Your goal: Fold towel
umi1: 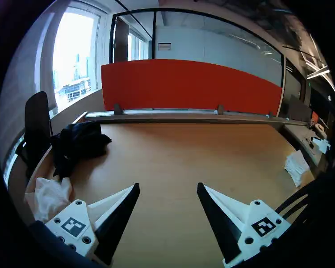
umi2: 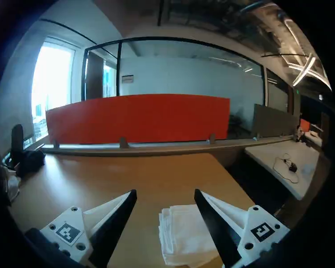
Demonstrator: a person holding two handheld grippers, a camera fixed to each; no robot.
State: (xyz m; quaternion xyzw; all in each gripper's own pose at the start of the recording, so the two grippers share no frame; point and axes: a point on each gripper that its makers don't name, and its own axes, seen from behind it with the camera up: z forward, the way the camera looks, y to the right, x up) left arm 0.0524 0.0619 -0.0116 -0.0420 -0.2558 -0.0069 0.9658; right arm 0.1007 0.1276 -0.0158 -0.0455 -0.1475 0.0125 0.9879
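Here, folded towel (umi2: 185, 232) lies well apart from dark bundle (umi2: 29, 161).

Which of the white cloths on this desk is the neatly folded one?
The white towel lying just ahead of the right gripper: flat, stacked layers. The other white cloth, beside the dark bundle, is a crumpled heap.

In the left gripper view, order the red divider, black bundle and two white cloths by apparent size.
1. red divider
2. black bundle
3. left white cloth
4. right white cloth
The last two look close; the left is nearer, so unsure.
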